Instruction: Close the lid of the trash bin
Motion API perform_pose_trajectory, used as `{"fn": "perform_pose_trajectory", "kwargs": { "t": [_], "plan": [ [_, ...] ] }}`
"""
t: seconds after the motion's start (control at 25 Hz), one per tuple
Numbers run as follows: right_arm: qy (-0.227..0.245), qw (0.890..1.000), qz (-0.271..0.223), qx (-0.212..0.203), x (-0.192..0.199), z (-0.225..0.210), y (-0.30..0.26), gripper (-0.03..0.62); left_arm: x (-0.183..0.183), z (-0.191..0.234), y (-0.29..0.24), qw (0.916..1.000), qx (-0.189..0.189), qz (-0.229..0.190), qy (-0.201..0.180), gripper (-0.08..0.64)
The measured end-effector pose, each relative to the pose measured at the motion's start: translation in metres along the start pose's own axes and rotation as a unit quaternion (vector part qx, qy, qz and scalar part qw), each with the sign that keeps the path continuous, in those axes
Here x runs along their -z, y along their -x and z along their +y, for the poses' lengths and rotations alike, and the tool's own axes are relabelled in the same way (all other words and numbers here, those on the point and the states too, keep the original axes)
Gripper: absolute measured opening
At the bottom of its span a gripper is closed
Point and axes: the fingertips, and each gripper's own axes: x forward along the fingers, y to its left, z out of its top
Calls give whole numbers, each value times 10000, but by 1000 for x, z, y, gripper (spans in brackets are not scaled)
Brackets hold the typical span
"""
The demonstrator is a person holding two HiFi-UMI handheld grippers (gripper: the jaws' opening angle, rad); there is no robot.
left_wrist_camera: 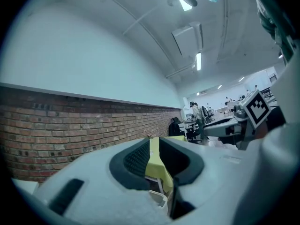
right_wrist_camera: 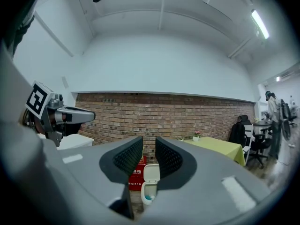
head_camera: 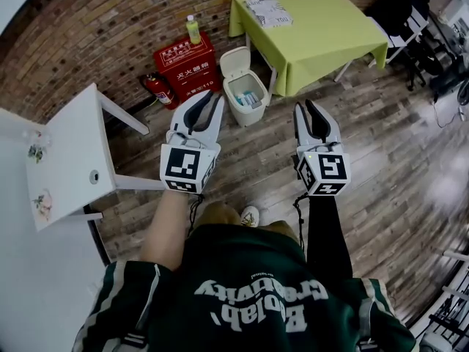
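Observation:
A small white trash bin (head_camera: 246, 97) stands on the wooden floor by the brick wall. Its lid (head_camera: 235, 61) is swung up and stands upright behind the opening; something blue and white lies inside. Both grippers hover above the floor, short of the bin and pointing toward it. My left gripper (head_camera: 209, 98) is just left of the bin, my right gripper (head_camera: 308, 108) to its right. Each has only a narrow gap between its jaws, with nothing held. Through the right gripper (right_wrist_camera: 149, 142) I see the bin (right_wrist_camera: 149, 187) with its lid up. The left gripper (left_wrist_camera: 154, 142) frames the green table.
A red cabinet (head_camera: 185, 69) with a green bottle (head_camera: 193, 29) on top stands left of the bin, and a fire extinguisher (head_camera: 158, 89) lies beside it. A table with a yellow-green cloth (head_camera: 315, 22) is on the bin's right. A white table (head_camera: 69, 156) juts in at left.

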Motion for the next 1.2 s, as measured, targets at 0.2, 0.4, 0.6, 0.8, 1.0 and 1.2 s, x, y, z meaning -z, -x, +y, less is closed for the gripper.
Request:
{"fn": "perform_pose_trajectory", "kwargs": {
  "t": [0.2, 0.4, 0.6, 0.8, 1.0, 1.2],
  "plan": [
    [47, 9999, -61, -78, -7, 0, -5, 95, -6, 0, 2, 10000, -24, -19, -41, 69],
    [97, 9997, -62, -210, -8, 5, -16, 95, -5, 11, 2, 9999, -109, -1, -84, 67],
    [133, 9996, -71, -255, -6, 2, -33, 94, -3, 20, -13, 9998, -173, -17, -92, 67],
    [114, 9995, -173, -218, -9, -8, -52, 92, -5, 27, -36, 9998, -103, -111, -110, 67],
    [137, 9996, -167, -186, -7, -16, -79, 92, -5, 43, -67, 9995, -53, -165, -258, 67],
    [204, 9997, -132, -87, -8, -24, -114, 92, -1, 63, -102, 9995, 142, -209, -214, 67]
  ]
}}
